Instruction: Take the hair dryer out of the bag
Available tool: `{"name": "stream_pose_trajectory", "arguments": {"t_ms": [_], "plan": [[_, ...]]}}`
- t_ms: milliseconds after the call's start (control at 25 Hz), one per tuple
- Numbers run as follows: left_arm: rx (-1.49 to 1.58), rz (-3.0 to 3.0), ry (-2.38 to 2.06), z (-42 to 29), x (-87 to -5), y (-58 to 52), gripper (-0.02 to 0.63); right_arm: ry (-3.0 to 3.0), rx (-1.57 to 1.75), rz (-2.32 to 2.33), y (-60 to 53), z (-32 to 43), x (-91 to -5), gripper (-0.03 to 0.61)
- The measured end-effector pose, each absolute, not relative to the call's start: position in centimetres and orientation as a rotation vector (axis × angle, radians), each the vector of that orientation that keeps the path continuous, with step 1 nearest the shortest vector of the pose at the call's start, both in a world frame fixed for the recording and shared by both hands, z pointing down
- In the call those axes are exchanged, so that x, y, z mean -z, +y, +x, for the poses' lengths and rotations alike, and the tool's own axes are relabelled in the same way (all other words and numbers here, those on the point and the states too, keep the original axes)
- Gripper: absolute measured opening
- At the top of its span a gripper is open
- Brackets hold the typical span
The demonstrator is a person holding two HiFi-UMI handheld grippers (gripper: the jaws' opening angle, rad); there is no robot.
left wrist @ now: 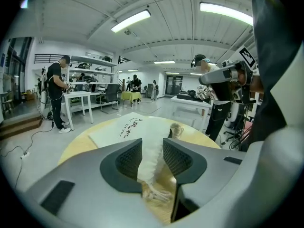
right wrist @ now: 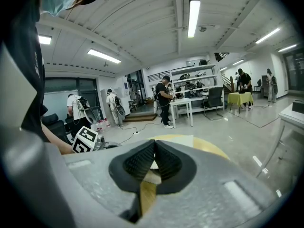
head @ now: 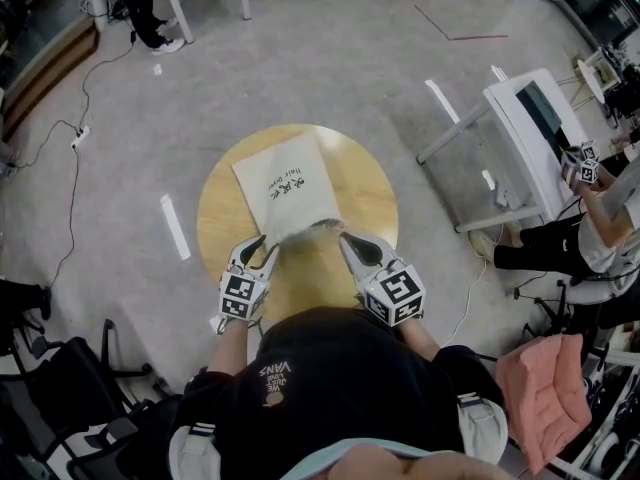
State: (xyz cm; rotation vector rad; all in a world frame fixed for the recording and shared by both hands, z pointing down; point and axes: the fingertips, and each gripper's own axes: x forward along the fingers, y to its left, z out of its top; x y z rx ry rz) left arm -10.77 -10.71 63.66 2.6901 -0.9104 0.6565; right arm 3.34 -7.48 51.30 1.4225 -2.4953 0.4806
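Round wooden table [head: 222, 208] is carrying the white cloth bag [head: 285, 193], which is lying flat with its mouth toward the person; left gripper [head: 262, 243] is standing with jaws apart, bag fabric lying loose between them; right gripper [head: 345, 238] is pinching the mouth's other corner, jaws together; hair dryer is not showing.

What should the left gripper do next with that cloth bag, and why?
Probably close the left gripper on the fold of bag cloth standing between its open jaws. The right gripper is shut at the other side of the bag's mouth, so a second grip should let the two pull the mouth apart; no hair dryer shows yet.
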Motion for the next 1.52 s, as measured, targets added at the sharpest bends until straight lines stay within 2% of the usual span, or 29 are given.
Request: {"name": "stream_pose_trajectory", "arguments": {"t_ms": [560,1080,1280,1400,1520], "plan": [[-0.873,2.674,-0.824,-9.3,-68.7,-9.6,0.202,-2.491,-0.496,1.417,-7.1,3.6,-51.7,-0.002],[-1.082,2.684,-0.843,-8.1,-70.9,-11.2,0.202,-2.485,-0.520,1.375,-6.5,3.4,-53.0,-0.002],[-1.112,2.681,-0.811,-7.9,-71.0,-11.7,0.155,-2.490,-0.526,1.345,-6.2,3.0,-53.5,-0.002],[-1.112,2.671,-0.803,-7.8,-71.0,-11.8,0.080,-2.493,-0.534,1.333,-6.1,2.8,-53.8,-0.002],[-1.115,2.655,-0.792,-7.7,-70.8,-12.0,0.060,-2.493,-0.540,1.320,-6.1,2.7,-54.3,-0.002]]}}
